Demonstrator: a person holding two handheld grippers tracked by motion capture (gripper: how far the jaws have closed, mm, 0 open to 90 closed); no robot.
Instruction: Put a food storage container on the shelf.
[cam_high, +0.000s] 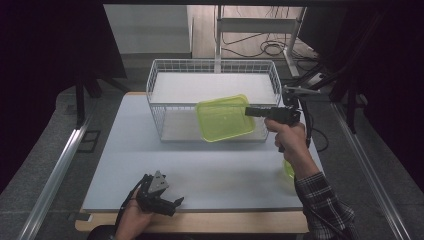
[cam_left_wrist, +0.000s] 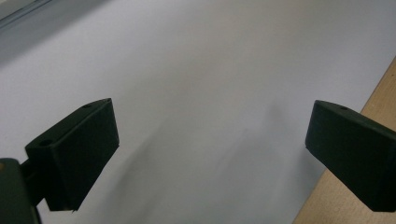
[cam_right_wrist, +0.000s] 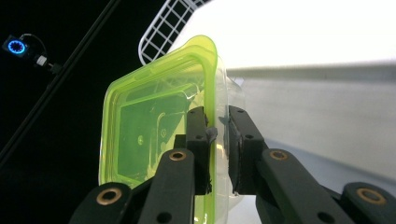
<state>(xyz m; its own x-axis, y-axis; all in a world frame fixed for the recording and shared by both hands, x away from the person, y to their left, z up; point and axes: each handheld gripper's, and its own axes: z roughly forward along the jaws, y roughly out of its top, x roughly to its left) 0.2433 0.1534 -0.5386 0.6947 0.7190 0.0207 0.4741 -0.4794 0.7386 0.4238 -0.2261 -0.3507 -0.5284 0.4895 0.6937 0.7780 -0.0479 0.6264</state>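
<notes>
A translucent yellow-green plastic container hangs in the air in front of the white wire basket, tilted toward me. My right gripper is shut on its right rim; in the right gripper view the jaws pinch the container's wall between their pads. My left gripper rests low at the table's near left edge, held by a hand. Its jaws stand wide open over the bare white tabletop, with nothing between them.
The wire basket stands at the back middle of the white table and has a white shelf inside. Another yellow-green item peeks out beside the right forearm. A wooden edge runs along the table's front. Cables lie on the floor behind.
</notes>
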